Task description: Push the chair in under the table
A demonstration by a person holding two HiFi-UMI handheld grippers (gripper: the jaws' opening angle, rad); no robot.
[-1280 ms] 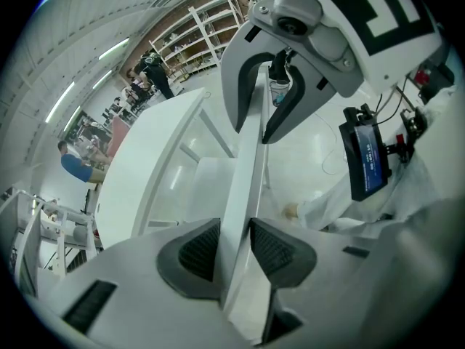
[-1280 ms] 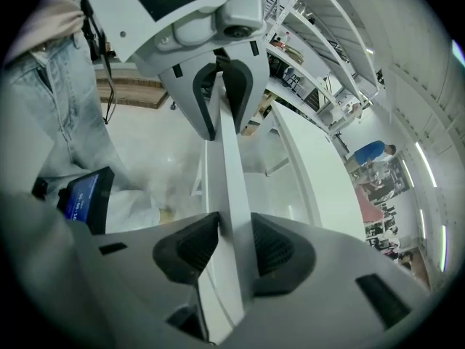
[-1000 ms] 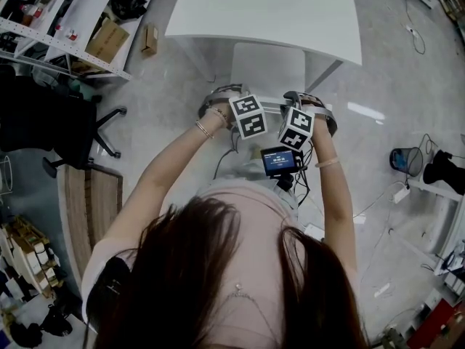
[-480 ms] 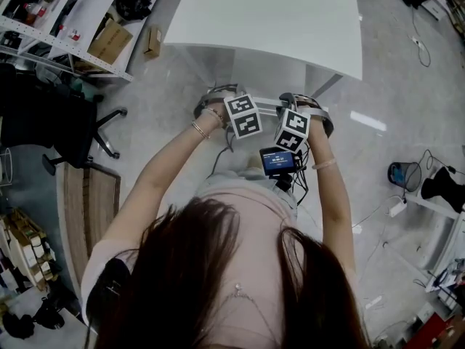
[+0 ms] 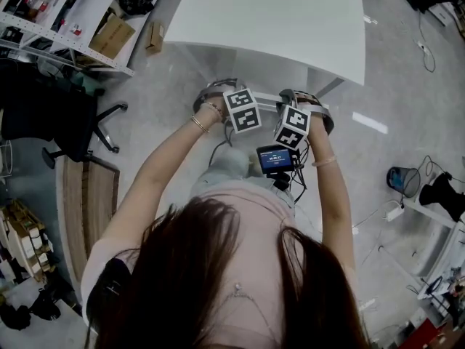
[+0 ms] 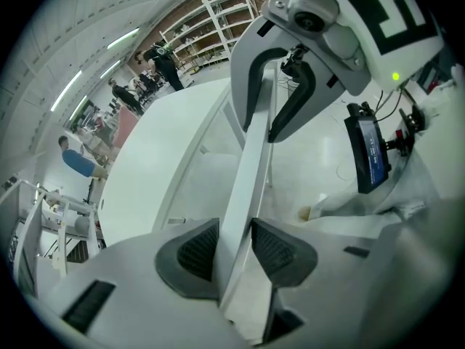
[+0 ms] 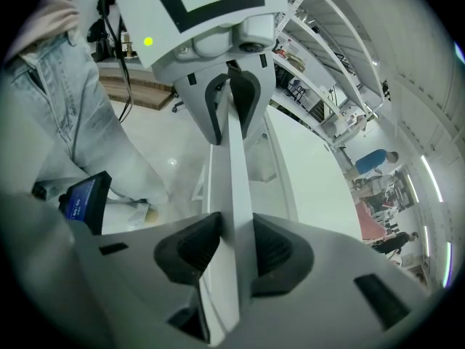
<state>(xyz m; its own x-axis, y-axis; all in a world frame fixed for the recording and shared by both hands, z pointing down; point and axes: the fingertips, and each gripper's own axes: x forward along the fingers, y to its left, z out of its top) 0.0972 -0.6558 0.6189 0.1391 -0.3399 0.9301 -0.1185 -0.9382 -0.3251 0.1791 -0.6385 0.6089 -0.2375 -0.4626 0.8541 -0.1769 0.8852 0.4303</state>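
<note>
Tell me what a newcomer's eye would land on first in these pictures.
Two handheld grippers topped with black-and-white marker cubes, the left gripper and the right gripper, clamp the thin white chair backrest at the head view's middle. Just beyond stands the large white rectangular table, and the person's long dark hair fills the bottom.
</note>
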